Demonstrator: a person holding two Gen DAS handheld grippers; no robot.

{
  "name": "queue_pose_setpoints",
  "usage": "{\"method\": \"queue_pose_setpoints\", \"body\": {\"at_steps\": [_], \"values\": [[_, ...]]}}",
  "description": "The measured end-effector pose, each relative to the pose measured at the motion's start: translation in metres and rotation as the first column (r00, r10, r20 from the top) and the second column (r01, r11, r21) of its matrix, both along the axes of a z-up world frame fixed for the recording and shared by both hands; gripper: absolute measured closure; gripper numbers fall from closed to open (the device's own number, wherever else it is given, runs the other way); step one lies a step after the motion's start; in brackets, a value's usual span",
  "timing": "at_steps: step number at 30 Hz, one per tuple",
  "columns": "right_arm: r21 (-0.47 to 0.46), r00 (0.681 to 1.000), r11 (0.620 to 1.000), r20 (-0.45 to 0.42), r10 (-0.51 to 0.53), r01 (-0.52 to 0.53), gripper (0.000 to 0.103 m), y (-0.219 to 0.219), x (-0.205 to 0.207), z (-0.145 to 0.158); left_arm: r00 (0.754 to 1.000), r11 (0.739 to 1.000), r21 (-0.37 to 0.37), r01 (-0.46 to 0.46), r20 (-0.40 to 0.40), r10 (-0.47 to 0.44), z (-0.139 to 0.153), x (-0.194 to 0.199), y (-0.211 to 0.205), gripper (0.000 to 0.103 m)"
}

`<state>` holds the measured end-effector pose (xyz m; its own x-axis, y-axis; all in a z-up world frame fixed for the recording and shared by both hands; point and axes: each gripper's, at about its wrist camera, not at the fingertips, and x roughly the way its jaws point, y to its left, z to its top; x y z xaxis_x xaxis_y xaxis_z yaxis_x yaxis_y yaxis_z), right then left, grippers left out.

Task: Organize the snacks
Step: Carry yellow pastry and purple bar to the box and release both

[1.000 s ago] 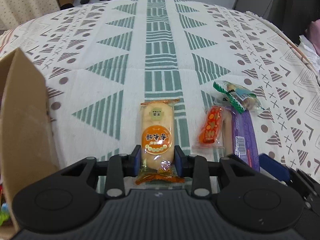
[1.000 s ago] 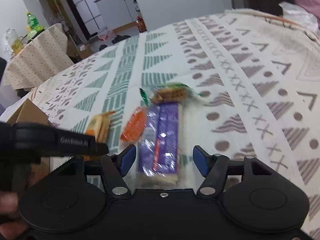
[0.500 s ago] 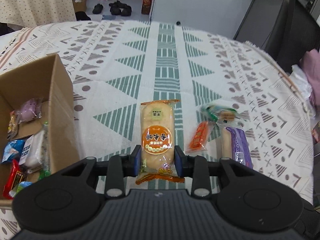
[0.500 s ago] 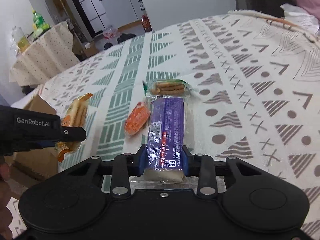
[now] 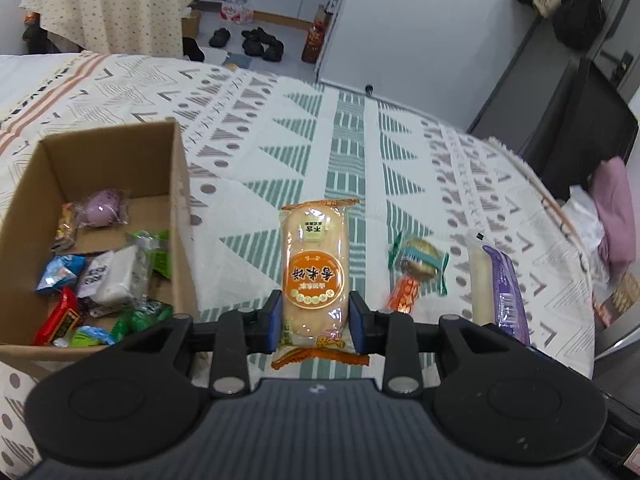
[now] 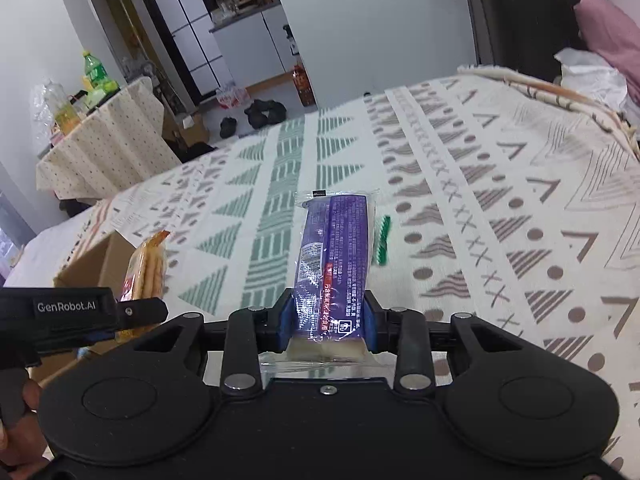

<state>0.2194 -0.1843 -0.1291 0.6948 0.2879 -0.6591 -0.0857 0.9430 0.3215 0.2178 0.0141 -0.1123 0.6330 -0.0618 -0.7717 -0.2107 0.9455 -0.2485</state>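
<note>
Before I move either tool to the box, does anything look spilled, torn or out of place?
Nothing stands out. The left tool holds the orange rice cracker pack squarely, the right tool holds the purple pack intact. The cardboard box sits upright with snacks inside; two small packets lie on the cloth.

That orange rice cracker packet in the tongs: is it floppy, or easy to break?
The rice cracker packet probably stays stiff: it stands straight out from the left tongs without drooping. It looks light for its size, airy crackers in thin film. Likely fragile too; a hard squeeze might crack them.
</note>
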Motion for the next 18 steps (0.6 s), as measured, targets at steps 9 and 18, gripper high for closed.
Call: {"method": "queue_pose_setpoints", "body": {"at_steps": [9, 18], "values": [[0.017, 0.999, 0.999, 0.043, 0.033, -0.034, 0.070, 0.019, 0.001, 0.024, 0.996, 0.997, -0.037, -0.067, 0.059, 0.069, 0.022, -0.005, 0.029, 0.071], [0.052, 0.995, 0.996, 0.070, 0.074, -0.077, 0.070, 0.052, 0.008, 0.040, 0.982, 0.984, -0.033, -0.175, 0.065, 0.177, 0.032, -0.005, 0.073, 0.071]]}}
